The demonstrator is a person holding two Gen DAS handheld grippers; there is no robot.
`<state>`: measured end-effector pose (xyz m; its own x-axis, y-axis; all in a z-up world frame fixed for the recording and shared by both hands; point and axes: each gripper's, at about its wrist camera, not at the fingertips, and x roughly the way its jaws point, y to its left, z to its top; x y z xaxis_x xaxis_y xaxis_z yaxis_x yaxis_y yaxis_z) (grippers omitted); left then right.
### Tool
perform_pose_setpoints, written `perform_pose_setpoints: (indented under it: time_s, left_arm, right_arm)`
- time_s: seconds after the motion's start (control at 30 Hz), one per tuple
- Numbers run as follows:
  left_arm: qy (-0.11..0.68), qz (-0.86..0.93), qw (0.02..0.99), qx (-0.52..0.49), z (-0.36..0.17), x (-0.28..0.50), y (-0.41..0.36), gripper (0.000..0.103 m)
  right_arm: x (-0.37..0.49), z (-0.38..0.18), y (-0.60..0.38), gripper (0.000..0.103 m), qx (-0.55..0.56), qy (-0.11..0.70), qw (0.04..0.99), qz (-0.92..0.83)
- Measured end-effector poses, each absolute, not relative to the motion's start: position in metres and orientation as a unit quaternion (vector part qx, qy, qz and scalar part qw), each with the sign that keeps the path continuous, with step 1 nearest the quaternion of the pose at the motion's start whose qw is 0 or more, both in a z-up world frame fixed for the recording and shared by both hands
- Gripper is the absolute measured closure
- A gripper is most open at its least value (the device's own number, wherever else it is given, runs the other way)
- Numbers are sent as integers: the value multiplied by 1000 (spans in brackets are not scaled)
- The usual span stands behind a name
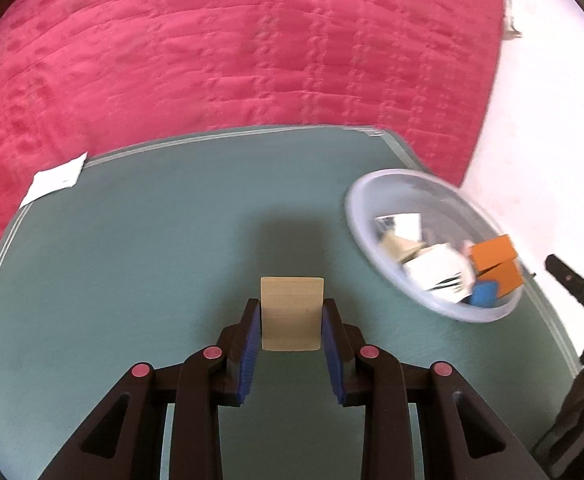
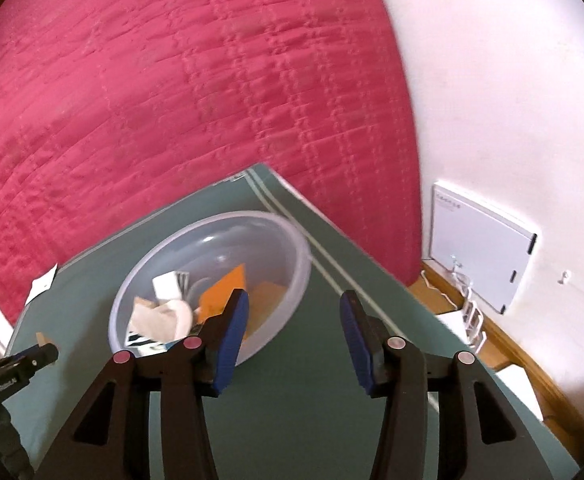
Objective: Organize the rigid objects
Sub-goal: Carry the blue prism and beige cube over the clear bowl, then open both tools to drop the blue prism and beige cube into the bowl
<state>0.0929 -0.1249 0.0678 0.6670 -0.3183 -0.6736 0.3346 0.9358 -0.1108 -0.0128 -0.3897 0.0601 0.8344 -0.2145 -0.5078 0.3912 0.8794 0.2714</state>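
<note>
A pale wooden block (image 1: pixel 292 312) sits between the blue pads of my left gripper (image 1: pixel 292 316), which is shut on it above the green mat (image 1: pixel 152 260). To the right stands a clear plastic bowl (image 1: pixel 365 208) holding orange blocks (image 1: pixel 495 258), a blue block (image 1: pixel 483 295) and white and beige pieces. In the right wrist view the same bowl (image 2: pixel 292 240) lies just left of my right gripper (image 2: pixel 293 312), which is open with nothing between its fingers. The left finger (image 2: pixel 234 320) overlaps the bowl's near rim in the picture.
A red quilted bedspread (image 1: pixel 252 40) lies beyond the mat. A white paper slip (image 1: pixel 54 178) rests at the mat's far left corner. On the right are a white wall, a white flat device (image 2: pixel 479 244) and a wooden skirting. The other gripper's black body (image 2: pixel 8 376) shows at the left edge.
</note>
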Motion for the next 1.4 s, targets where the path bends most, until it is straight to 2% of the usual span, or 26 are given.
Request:
perform_pose_setpoints:
  time_s: [0.33, 0.87, 0.9, 0.97, 1.0, 1.03, 1.17, 1.3, 1.4]
  left_arm:
    - [346, -231, 909, 39, 90, 115, -191, 72]
    - [359, -271, 890, 67, 89, 135, -261, 71]
    - [364, -272, 888, 66, 88, 136, -265, 69]
    - [368, -270, 887, 67, 88, 138, -269, 48]
    - [366, -265, 890, 66, 88, 137, -269, 28]
    - [359, -259, 895, 64, 89, 135, -266, 19]
    - [352, -235, 904, 61, 91, 133, -252, 19]
    - [345, -195, 916, 68, 94, 130, -238, 9]
    - [340, -162, 923, 83, 95, 125, -231, 3]
  right_arm:
    - [-14, 56, -392, 50, 183, 227, 941, -173]
    - [-16, 49, -395, 48, 205, 226, 936, -176]
    - [-15, 49, -395, 48, 206, 226, 936, -176]
    - [-16, 49, -395, 48, 206, 226, 936, -176]
    - [-16, 49, -395, 47, 206, 226, 936, -176]
    - [-16, 49, -395, 46, 207, 225, 936, -176]
    - [-15, 47, -396, 41, 213, 223, 935, -175]
    - [-14, 47, -394, 34, 212, 223, 936, -171]
    - [-13, 46, -392, 24, 213, 225, 936, -165]
